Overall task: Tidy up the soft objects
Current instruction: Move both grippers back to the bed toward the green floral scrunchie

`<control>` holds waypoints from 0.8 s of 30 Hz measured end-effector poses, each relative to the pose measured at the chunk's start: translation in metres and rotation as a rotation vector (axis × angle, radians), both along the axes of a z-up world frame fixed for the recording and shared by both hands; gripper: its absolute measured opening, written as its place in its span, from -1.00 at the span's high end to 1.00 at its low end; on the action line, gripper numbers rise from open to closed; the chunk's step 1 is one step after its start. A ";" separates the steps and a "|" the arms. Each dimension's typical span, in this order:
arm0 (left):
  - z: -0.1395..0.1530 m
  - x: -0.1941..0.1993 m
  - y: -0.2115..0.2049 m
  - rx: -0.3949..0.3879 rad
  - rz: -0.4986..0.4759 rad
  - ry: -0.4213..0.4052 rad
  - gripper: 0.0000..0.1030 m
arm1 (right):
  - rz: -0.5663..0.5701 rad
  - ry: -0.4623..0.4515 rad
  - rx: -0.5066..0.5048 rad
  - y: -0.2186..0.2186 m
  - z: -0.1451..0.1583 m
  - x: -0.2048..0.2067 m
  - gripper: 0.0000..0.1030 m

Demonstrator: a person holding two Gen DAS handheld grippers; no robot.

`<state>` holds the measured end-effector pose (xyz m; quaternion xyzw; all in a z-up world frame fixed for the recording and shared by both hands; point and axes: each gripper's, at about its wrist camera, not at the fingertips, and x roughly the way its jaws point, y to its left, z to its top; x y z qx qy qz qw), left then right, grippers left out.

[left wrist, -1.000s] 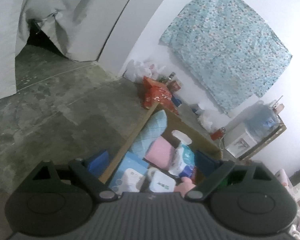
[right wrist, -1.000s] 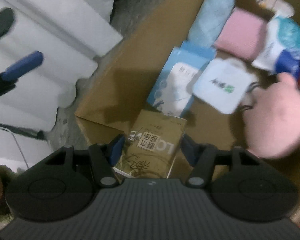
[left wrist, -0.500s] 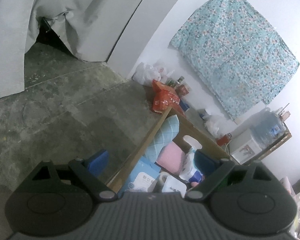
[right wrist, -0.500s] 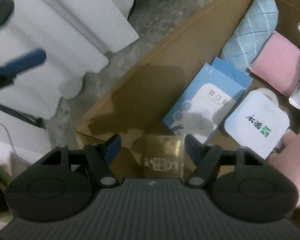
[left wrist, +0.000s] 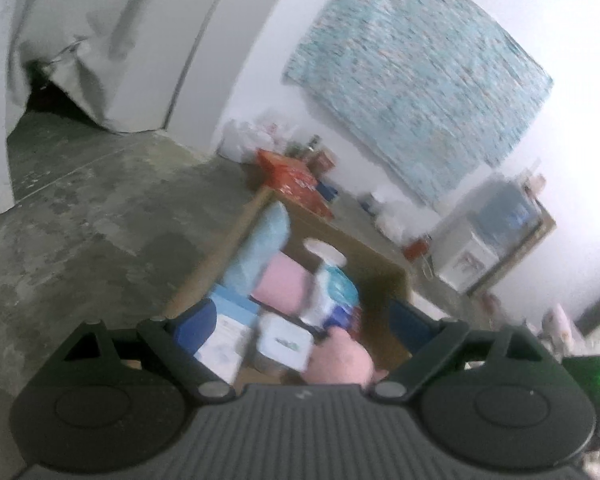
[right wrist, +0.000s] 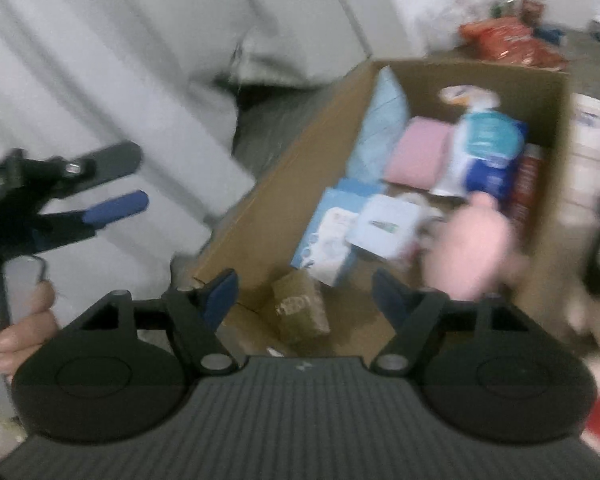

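right gripper (right wrist: 304, 294): jaws opening, nothing gripped, above near end of cardboard box (right wrist: 300, 152)
left gripper (left wrist: 296, 320): jaws wide, empty, over the box
gold pack (right wrist: 300, 308): lying free on box floor, near corner
pink plush (right wrist: 472, 252): in box, beside white pack (right wrist: 388, 224)
blue towel (right wrist: 380, 128), pink towel (right wrist: 420, 152): far end, against left wall

Both wrist fisheyes look forward and down past their own blue-tipped black fingers at one shared open brown cardboard box (left wrist: 384, 276) (right wrist: 268, 204), lower centre in the left view, nearer and centre-right in the right
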<state>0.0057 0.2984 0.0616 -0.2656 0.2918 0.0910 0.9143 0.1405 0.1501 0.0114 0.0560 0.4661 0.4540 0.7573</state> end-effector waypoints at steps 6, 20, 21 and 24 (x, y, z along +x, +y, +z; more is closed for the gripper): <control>0.013 0.000 -0.064 0.042 -0.122 0.021 -0.83 | -0.177 -0.030 0.116 -0.107 0.008 -0.050 -0.45; 0.071 0.002 -0.206 0.164 -0.434 0.054 -0.88 | -0.486 -0.151 0.290 -0.337 0.047 -0.155 -0.48; 0.073 0.007 -0.216 0.176 -0.446 0.056 -0.90 | -0.509 -0.160 0.309 -0.351 0.049 -0.158 -0.48; 0.071 0.030 -0.247 0.205 -0.487 0.076 -0.91 | -0.567 -0.204 0.343 -0.387 0.049 -0.166 -0.48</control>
